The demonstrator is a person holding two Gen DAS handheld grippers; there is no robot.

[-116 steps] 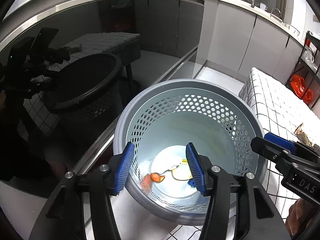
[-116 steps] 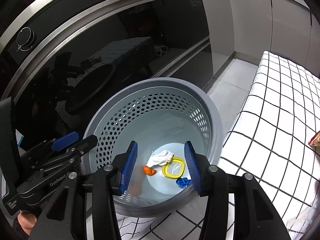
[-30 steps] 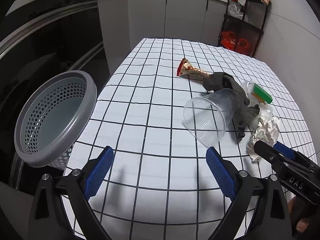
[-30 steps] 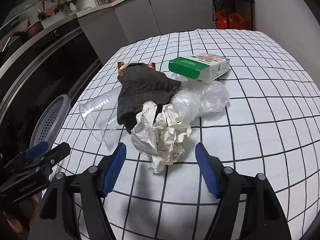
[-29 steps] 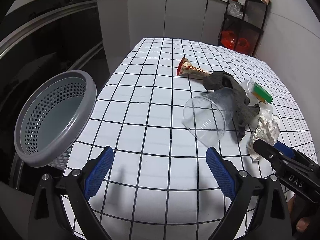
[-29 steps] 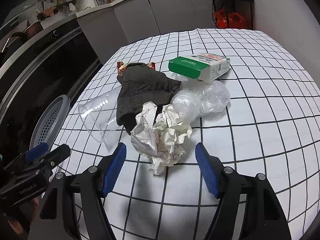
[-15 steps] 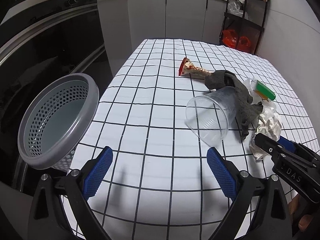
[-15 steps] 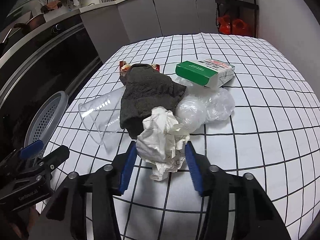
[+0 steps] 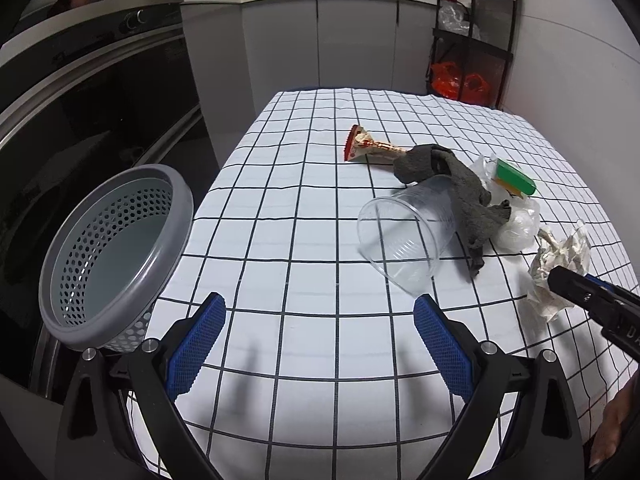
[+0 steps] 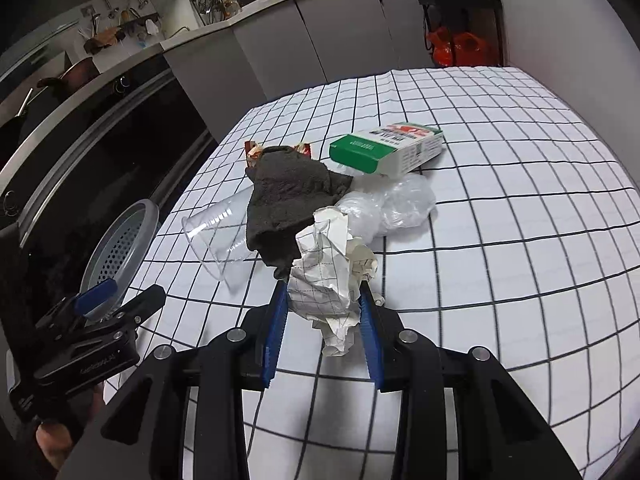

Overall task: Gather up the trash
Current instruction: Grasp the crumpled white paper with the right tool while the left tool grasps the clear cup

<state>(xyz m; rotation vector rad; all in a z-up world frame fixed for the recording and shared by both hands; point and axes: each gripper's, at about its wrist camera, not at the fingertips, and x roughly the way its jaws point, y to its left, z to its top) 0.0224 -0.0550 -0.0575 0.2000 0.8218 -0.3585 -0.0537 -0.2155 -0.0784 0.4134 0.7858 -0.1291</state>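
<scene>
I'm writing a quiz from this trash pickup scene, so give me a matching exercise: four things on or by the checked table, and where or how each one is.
Things:
1. crumpled paper
2. clear plastic cup
3. grey basket
4. green and white box

States:
A. lying on its side, mouth toward the left camera
B. beside the table's edge, off the cloth
C. pinched between the right gripper's jaws
D. resting past the plastic bag

Pairs: 1-C, 2-A, 3-B, 4-D

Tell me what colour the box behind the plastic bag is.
The box is green and white with a red patch on top, clearest in the right wrist view.
</scene>
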